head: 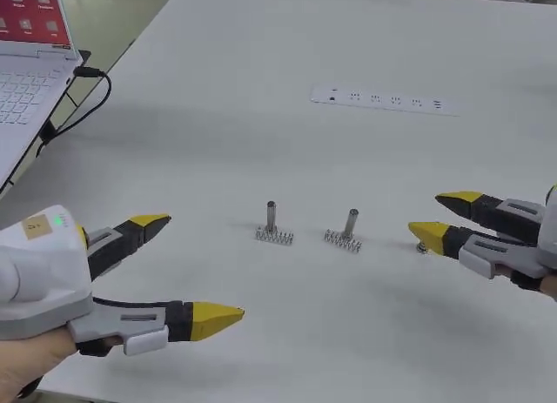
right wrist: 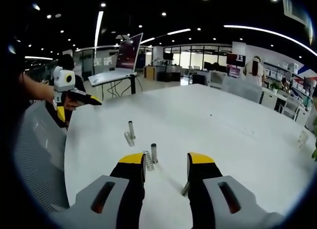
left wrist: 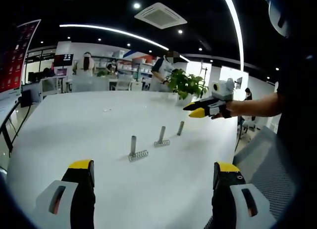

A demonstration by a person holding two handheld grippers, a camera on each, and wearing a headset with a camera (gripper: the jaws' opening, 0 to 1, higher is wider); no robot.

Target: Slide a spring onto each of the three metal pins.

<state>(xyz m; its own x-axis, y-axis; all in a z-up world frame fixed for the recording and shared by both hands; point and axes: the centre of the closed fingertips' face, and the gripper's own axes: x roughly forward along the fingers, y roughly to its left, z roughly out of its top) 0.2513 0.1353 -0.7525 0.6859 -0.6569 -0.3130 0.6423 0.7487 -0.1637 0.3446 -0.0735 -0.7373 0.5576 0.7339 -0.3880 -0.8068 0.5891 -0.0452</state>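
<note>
My right gripper (head: 442, 215) has its fingers slightly apart, clamped on nothing, with the tips over the third spring (right wrist: 184, 189), which lies on the surface (head: 261, 116) near the third pin (left wrist: 181, 128). My left gripper (head: 193, 267) is spread wide, well apart from the work. The first pin (head: 271, 216) and middle pin (head: 351, 222) stand upright, the first spring (head: 274, 237) and middle spring (head: 343, 240) lying at their feet, not yet threaded. A hard or off-centre pinch could flick the third spring away or crush it, and a low finger could topple its pin.
</note>
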